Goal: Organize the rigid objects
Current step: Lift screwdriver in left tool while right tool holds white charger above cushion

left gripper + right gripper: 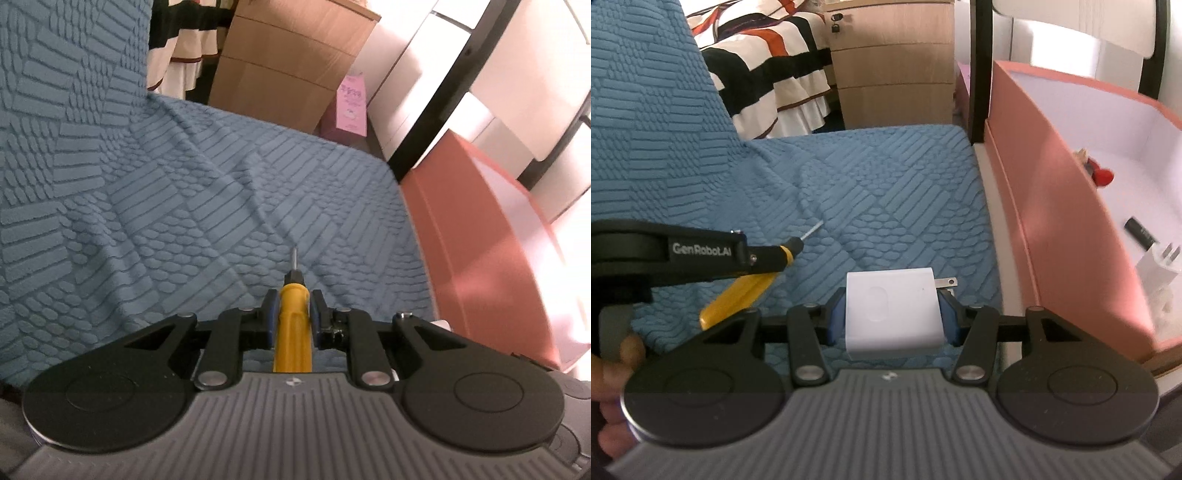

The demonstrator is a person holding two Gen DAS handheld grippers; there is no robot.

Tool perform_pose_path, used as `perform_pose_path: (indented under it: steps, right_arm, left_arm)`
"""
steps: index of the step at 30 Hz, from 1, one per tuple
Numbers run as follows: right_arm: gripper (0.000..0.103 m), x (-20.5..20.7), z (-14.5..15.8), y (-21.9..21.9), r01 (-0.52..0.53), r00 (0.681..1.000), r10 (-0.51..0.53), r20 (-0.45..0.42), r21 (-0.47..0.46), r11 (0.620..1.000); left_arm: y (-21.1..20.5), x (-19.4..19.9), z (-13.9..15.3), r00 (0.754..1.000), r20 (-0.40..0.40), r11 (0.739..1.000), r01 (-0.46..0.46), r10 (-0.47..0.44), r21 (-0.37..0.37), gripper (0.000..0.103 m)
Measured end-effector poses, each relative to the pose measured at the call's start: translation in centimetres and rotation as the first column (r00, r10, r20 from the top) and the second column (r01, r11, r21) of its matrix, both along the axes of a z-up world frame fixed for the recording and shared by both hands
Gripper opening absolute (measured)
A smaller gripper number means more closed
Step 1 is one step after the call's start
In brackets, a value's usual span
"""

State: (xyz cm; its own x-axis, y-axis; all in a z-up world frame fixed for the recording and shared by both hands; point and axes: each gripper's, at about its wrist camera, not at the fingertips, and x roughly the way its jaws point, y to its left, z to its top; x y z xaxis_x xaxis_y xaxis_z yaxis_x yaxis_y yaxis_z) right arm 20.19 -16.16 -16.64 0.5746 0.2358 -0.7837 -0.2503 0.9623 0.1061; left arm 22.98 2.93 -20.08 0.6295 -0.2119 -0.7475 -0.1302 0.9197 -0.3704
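The left gripper point(291, 314) is clamped on a yellow screwdriver point(293, 325) at lower centre; the right gripper point(892, 310) is clamped on a white charger point(892, 310). Both are held over the blue cover point(886, 184) — carrying to the pink box point(1052, 229), at right, is judged next, then release inside.

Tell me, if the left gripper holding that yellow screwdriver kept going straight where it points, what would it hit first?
Most likely the blue textured cover: the left gripper tilts downward, and the yellow screwdriver tip aims at bare fabric. The pink box sits off to the side. Depth is hard to judge.
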Motion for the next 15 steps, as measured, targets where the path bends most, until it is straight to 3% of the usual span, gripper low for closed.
perform_pose_path:
  steps: [15]
  right_arm:
    - [0.054, -0.8, 5.3, -2.9, -0.025, 0.998, 0.022, 0.059, 0.062, 0.998]
  left_arm:
    - [0.0, -1.2, 5.3, 0.997, 0.073, 0.999, -0.007, 0.011, -0.051, 0.019]
